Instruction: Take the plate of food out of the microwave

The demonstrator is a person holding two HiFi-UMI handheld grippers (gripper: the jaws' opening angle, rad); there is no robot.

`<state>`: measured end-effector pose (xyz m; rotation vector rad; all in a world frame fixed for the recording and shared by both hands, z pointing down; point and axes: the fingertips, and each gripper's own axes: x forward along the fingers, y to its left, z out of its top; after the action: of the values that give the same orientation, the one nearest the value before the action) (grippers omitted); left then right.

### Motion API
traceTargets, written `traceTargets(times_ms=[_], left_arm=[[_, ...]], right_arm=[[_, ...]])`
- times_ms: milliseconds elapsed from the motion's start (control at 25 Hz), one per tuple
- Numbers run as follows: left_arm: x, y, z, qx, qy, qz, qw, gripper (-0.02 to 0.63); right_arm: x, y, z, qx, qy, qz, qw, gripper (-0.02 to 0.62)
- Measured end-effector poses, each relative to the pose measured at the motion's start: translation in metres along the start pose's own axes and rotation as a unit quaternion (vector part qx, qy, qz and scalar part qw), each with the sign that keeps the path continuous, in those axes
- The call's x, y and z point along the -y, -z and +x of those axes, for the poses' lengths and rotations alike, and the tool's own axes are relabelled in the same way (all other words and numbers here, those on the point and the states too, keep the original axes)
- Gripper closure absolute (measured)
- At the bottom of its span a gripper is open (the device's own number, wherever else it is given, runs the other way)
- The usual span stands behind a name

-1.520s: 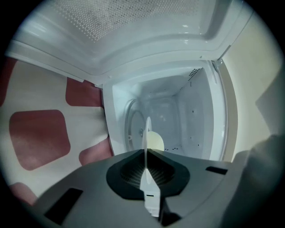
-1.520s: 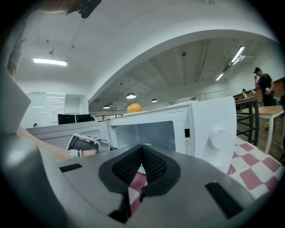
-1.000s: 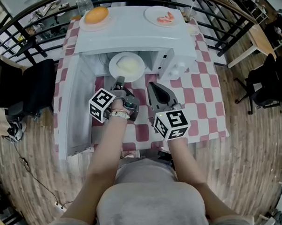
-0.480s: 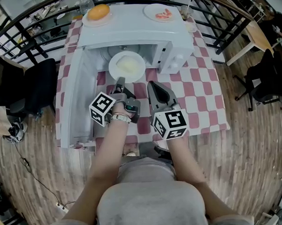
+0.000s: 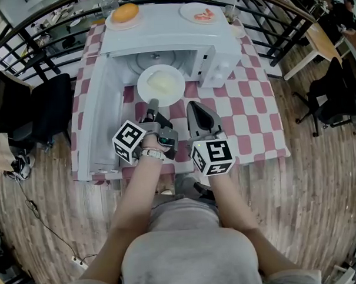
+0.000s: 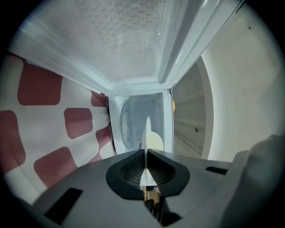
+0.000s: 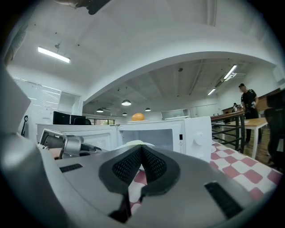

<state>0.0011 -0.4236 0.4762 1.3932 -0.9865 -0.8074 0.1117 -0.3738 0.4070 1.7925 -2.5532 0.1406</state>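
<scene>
A white plate (image 5: 160, 84) of pale food hangs level just in front of the open white microwave (image 5: 221, 54). The glass turntable (image 5: 152, 60) shows bare behind it. My left gripper (image 5: 152, 103) is shut on the plate's near rim. In the left gripper view the plate (image 6: 147, 133) stands edge-on, pinched between the jaws of the left gripper (image 6: 146, 154). My right gripper (image 5: 193, 107) is shut and holds nothing, a little right of the plate over the chequered cloth. In the right gripper view the right gripper (image 7: 141, 150) points at the plate (image 7: 133, 143) and the microwave (image 7: 196, 133).
The microwave door (image 5: 95, 124) stands wide open to the left. On the microwave's top sit a plate with an orange bun (image 5: 125, 12) and a plate with red food (image 5: 203, 15). The red-and-white chequered table (image 5: 247, 106) is ringed by black railings; a dark chair (image 5: 47, 109) stands at the left.
The plate has come out of the cavity toward me in the left gripper, and the turntable now shows behind it. The right gripper has stayed about where it was.
</scene>
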Motion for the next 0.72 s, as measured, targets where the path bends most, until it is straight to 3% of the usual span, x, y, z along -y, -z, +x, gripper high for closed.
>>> traceTargets(times_ms=[720], left_arm=[[0.011,0.016,-0.058,0.001,0.041,0.010,0.9991,0.591]], right_arm=[[-0.020,0.000,-0.034,0.009,0.024,-0.004,1.000,0.572]])
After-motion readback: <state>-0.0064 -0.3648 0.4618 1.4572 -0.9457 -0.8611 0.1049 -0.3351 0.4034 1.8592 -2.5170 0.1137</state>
